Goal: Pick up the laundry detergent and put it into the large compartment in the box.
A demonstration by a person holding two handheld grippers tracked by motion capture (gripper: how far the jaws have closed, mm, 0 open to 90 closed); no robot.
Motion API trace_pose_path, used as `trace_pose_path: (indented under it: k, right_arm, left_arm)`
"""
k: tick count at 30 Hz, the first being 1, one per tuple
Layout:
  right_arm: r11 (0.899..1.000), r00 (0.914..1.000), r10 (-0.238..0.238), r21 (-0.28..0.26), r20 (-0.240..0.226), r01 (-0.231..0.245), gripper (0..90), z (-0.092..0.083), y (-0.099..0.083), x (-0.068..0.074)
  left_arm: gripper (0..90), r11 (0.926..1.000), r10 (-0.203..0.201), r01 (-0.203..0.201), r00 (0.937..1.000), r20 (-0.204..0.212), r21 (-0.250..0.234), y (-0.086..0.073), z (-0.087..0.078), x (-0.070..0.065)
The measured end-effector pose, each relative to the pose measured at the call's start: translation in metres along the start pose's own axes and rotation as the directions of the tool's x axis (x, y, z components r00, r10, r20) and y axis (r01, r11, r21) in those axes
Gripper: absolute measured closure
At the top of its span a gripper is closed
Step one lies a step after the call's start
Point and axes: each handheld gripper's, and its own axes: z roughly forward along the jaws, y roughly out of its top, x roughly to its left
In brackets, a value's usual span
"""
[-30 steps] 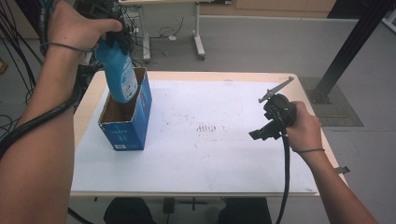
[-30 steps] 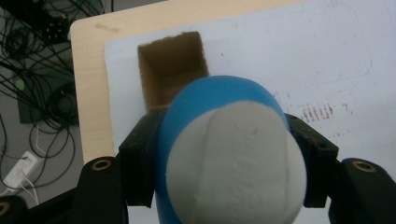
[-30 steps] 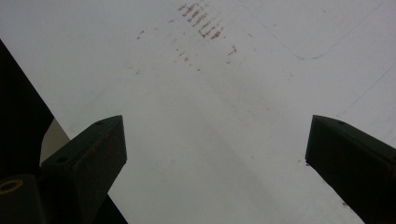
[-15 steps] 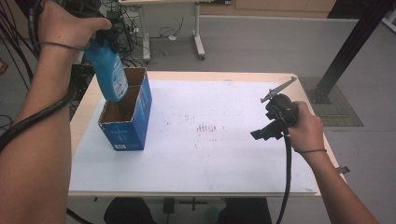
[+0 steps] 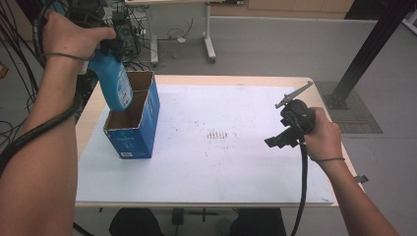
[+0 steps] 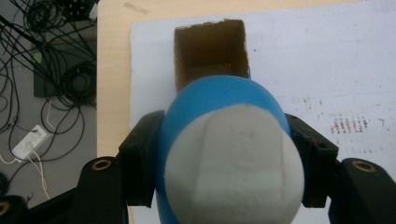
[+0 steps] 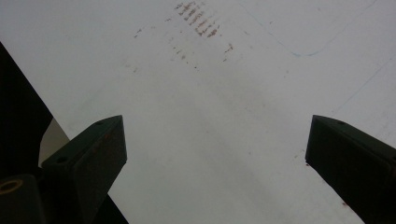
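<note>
A blue bottle (image 5: 114,83) hangs upright over an open blue cardboard box (image 5: 133,135) at the table's left. Its lower end is at the box's opening, near the left wall. My left gripper (image 5: 104,53), under the person's hand, is shut on the bottle's upper part. In the left gripper view both jaws press the sides of the bottle (image 6: 219,100), whose white end (image 6: 233,163) faces the camera above the box's brown inside (image 6: 210,51). My right gripper (image 5: 279,140) is held low over the table's right side, open, with nothing between its jaws (image 7: 215,154).
A white sheet (image 5: 221,167) with brown marks (image 5: 219,134) covers the wooden table (image 5: 88,123). Cables (image 6: 51,70) lie on the floor to the left. A black post (image 5: 366,54) rises at the back right, and desk legs (image 5: 209,34) stand behind the table.
The left hand has carried the bottle leftward across the box, then a little lower. The right hand and gripper have stayed put.
</note>
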Motion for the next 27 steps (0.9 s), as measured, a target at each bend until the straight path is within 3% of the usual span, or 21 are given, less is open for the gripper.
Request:
trace_pose_path:
  k: [27]
  right_arm:
    - [1.0, 1.0, 0.003, 0.014, -0.004, -0.003, 5.4, 0.004, 0.003, 0.001]
  left_arm:
    - [37.6, 0.9977, -0.005, 0.003, 0.9993, 0.037, 0.068, -0.015, 0.055, 0.001]
